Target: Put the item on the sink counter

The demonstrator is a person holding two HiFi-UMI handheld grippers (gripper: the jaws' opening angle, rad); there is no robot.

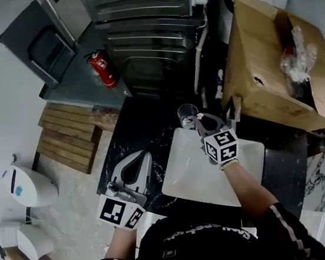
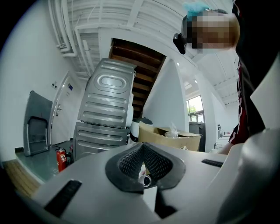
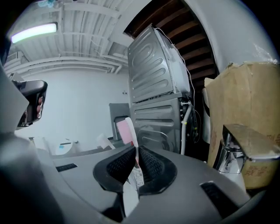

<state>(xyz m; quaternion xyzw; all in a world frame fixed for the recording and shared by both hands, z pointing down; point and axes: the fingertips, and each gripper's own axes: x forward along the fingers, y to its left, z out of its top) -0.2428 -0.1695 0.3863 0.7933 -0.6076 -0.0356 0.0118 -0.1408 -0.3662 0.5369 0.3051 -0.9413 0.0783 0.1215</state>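
R hand-held gripper (image 3: 134, 152) was clamped on the pink toothbrush (image 3: 124, 131), head up, at the back edge of the white sink (image 1: 183, 177), just beside a glass cup (image 1: 187, 113). L hand-held gripper (image 1: 143, 157) was closed w/ nothing in it, low over the dark counter (image 1: 144, 129).

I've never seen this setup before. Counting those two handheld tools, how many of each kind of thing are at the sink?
Grippers: 2, the left gripper and the right gripper
Toothbrush: 1
Glass: 1
Faucet: 1
Total: 5
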